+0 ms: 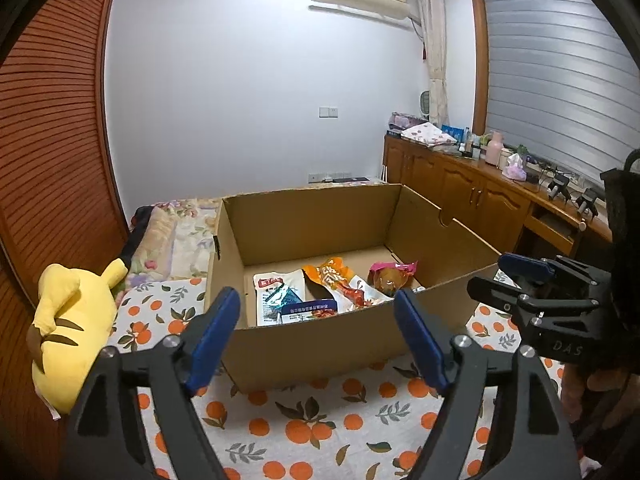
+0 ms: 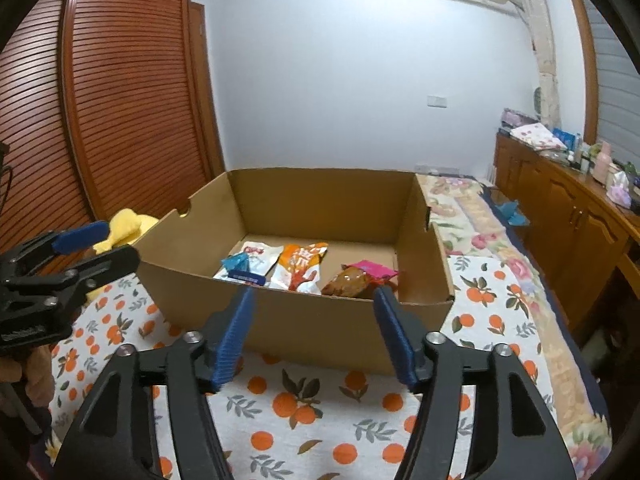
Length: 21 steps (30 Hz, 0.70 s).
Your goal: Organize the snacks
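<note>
An open cardboard box (image 1: 320,344) (image 2: 340,320) stands on a bed with an orange-print sheet. Inside lie several snack packets: a white one (image 1: 276,286) (image 2: 256,256), an orange and white one (image 1: 340,280) (image 2: 300,266), a pink-topped brown one (image 1: 390,276) (image 2: 356,278) and a small blue one (image 1: 308,312) (image 2: 248,278). My left gripper (image 1: 316,312) is open and empty, just in front of the box's near wall. My right gripper (image 2: 314,308) is open and empty at the same wall; it also shows at the right of the left wrist view (image 1: 504,276).
A yellow plush toy (image 1: 72,320) lies left of the box. A slatted wooden wardrobe (image 1: 48,120) stands on the left. A wooden cabinet (image 1: 480,192) with bottles and clutter runs along the right wall. A floral quilt (image 2: 472,216) lies beyond the box.
</note>
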Each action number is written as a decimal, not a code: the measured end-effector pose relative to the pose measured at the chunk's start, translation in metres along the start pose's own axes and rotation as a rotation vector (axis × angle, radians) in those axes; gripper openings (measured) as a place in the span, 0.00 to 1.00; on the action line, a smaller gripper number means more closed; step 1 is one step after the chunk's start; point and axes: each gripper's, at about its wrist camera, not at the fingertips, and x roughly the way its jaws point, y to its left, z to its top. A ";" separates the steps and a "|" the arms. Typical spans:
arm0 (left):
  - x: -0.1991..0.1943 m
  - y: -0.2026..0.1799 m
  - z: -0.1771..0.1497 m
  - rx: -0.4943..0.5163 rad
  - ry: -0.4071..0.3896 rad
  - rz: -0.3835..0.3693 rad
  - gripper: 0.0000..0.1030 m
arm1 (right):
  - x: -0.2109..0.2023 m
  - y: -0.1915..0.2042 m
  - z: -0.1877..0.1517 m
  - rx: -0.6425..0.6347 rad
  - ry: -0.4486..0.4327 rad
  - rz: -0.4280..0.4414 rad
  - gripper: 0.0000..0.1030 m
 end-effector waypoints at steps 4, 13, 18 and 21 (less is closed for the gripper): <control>-0.001 -0.001 -0.003 0.002 -0.006 0.012 0.97 | 0.000 -0.005 -0.001 0.021 -0.010 -0.012 0.82; -0.011 -0.006 -0.007 0.006 -0.045 0.076 1.00 | -0.004 -0.002 -0.004 0.010 -0.031 -0.046 0.88; -0.021 -0.017 -0.009 0.033 -0.063 0.145 1.00 | -0.013 0.000 -0.003 0.012 -0.050 -0.049 0.89; -0.030 -0.020 -0.011 0.020 -0.060 0.128 1.00 | -0.022 0.002 -0.001 0.009 -0.061 -0.049 0.89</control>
